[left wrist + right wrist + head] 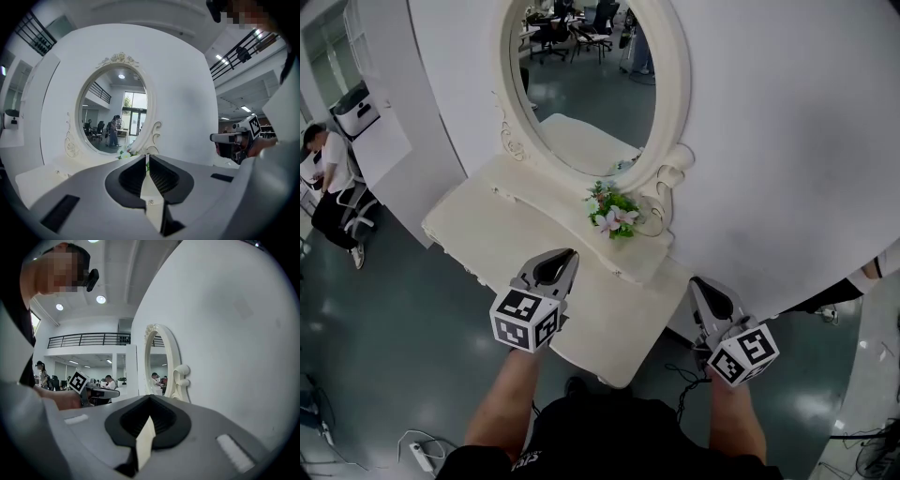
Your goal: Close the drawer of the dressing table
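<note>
Both empty: left claw (566, 257) closing, right claw (699, 282) closed, by dressing table (492, 225).

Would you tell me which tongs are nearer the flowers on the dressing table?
Left. The left tongs, closing on nothing, hang over the tabletop just in front of the flowers; the right tongs are beyond its right end, farther away.
</note>
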A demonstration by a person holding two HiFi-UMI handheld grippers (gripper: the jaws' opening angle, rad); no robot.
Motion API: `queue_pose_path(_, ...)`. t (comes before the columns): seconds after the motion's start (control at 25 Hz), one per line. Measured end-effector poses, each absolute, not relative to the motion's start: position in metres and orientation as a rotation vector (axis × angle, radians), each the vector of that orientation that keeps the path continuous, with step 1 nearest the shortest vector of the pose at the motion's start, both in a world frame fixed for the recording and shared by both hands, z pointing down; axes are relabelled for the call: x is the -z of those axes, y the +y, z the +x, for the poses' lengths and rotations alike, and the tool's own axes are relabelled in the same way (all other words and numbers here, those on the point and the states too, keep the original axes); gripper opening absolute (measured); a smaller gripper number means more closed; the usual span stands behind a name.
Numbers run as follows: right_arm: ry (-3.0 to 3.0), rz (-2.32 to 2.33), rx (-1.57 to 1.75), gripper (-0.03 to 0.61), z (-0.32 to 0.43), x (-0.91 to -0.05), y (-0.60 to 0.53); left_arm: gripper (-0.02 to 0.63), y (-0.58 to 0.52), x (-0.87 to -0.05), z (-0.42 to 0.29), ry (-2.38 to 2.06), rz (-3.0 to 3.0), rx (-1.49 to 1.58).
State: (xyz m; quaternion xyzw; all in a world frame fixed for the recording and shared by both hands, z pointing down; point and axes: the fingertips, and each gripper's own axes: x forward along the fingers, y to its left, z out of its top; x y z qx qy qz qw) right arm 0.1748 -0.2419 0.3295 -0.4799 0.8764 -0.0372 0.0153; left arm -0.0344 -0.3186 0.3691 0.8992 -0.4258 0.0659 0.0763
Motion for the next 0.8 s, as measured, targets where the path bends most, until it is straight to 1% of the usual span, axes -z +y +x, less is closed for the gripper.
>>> queue_pose_path(0.4, 2.695, -1.514, 0.133, 0.008, 0.191, -0.336, -0.244, 0.025, -0.32, -0.378, -0.025, -1.277, 2.694, -0.25)
queue_pose_path(0.8, 2.716, -1.491, 0.137, 0.008, 0.182, -0.336, -0.249, 0.025, -0.32, -0.373, -0.024, -1.257, 2.7, -0.236)
